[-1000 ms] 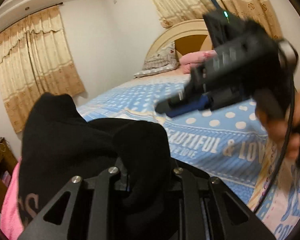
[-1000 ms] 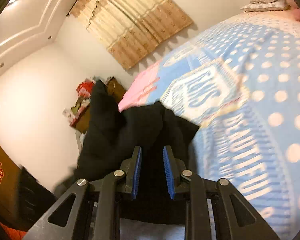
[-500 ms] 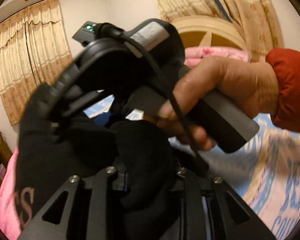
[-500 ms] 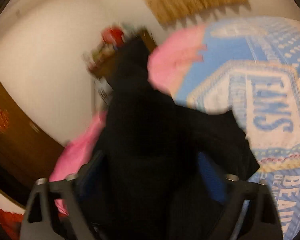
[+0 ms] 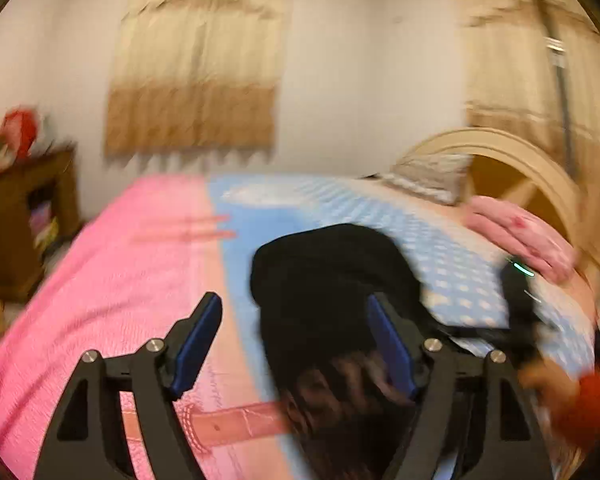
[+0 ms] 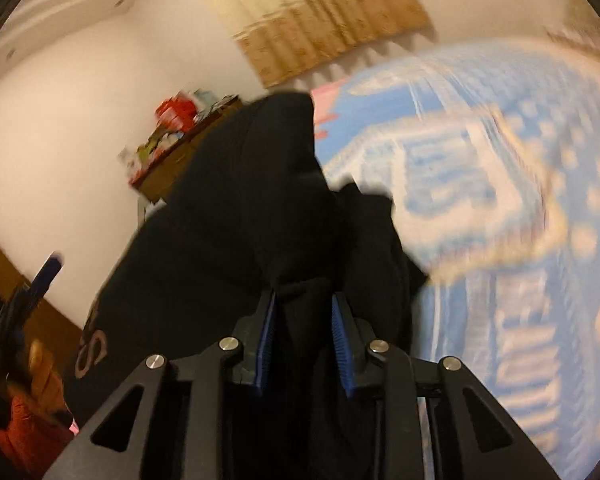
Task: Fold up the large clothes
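Black garment [image 6: 228,240], bunched and blurred by motion, fills the middle of the right wrist view, where the right claw [image 6: 304,332] is pinched nearly closed on a fold of the cloth, its blue pads [image 6: 266,336] pressing the fabric from both sides. Pale lettering shows on the cloth at the lower left of that frame (only an "S" can be read). In the left wrist view the same dark cloth [image 5: 332,300] hangs over the bed [image 5: 132,280], lower centre of the frame, its edge lying against the right-hand blue pad [image 5: 392,344] of the left claw [image 5: 296,340]. That claw stands wide open and grips nothing; the left-hand pad is well apart from the cloth. The bed's cover is pink at the left and blue with pale dots toward the right, with a pillow [image 5: 428,180] and a folded pink blanket [image 5: 520,236] near the arched headboard [image 5: 500,152] at the upper right. Beige curtains [image 5: 196,64] hang at the top centre. A wooden cabinet [image 5: 20,216] stands at the left edge. A hand in a red sleeve [image 5: 584,404] shows at the lower right.
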### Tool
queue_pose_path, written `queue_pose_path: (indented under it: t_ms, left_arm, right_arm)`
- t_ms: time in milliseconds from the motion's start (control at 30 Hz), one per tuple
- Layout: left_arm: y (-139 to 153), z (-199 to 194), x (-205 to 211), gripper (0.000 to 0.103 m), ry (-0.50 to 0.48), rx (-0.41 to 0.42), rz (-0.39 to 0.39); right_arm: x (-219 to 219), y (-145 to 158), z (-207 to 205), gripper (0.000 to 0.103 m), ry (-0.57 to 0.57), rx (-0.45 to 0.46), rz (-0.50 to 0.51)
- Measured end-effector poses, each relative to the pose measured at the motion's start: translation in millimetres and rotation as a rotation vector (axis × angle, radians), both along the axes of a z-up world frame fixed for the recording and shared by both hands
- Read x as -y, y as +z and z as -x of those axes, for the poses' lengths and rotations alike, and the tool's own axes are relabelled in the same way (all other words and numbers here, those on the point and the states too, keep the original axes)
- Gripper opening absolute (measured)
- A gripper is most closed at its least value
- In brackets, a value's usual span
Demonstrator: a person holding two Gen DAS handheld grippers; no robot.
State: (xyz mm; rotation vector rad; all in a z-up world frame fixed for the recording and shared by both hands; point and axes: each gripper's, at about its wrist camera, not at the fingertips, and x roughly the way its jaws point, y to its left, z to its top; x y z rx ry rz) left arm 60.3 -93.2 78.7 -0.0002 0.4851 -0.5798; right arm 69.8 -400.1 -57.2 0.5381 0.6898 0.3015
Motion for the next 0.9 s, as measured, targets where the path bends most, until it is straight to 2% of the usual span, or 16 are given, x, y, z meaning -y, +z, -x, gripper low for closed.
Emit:
queue_pose_path:
  t_ms: [33,100,200,300,333,433,500,567,633,733,767,800,900]
  left_arm:
    - [-12.6,-17.7,17.4,0.077,0.033,-0.060,-0.023]
    - [-41.8,-30.3,47.4,0.077,0.003,-0.130,-0.065]
    - [-55.6,-14.4,71.0,0.077,0.023,-0.116,-0.004]
    - [-51.8,10.0,93.9,0.077,0.021,-0.024,-0.103]
    - [-51.5,5.6,99.6,0.077,0.021,-0.003,-0.131]
    - [-54.0,-1.6,100.2,0.077,0.067,0.018,-0.163]
    - [-52.6,-5.2,104.3,0.077,0.087,0.040,-0.188]
    - [-53.3,-5.2,102.4,0.077,0.093,0.050,-0.199]
    - [-56.9,-11.1,94.8,0.077,0.098,0.036,-0.187]
    - [-65.7,-23.9,86.5,0.077,0.086,-0.005,-0.177]
    - [-69.9,-29.4,88.5,0.077,0.086,-0.005,-0.192]
    - [-70.6,-32.0,91.1,0.077,0.091,0.000,-0.188]
    - [-70.3,-39.2,104.4,0.079,0.115,0.008,-0.197]
  right_arm:
    - [-0.4,0.9,3.1,0.028,-0.001,0.002,-0.021]
    - [-6.6,5.1,4.9,0.028,0.001,-0.002,0.001]
    - [-8.8,11.4,11.4,0.028,-0.012,-0.023,0.091]
    - [8.9,17.8,24.3,0.028,-0.027,-0.040,0.110]
    - [17.0,25.8,31.9,0.028,-0.066,-0.029,0.134]
    - [25.7,65.1,46.9,0.028,-0.172,0.079,0.215]
    - [14.2,89.7,37.4,0.029,-0.141,0.149,0.247]
    - [-6.0,99.6,15.7,0.029,-0.094,0.154,0.290]
    - [-24.3,87.5,-18.8,0.029,-0.058,0.091,0.328]
    - [-36.4,35.1,-64.0,0.029,-0.062,-0.032,0.396]
    - [-33.8,16.1,-71.4,0.030,-0.080,-0.014,0.370]
    - [-29.6,9.8,-75.0,0.030,-0.123,-0.004,0.346]
    - [-33.3,8.0,-82.6,0.029,-0.183,-0.004,0.421]
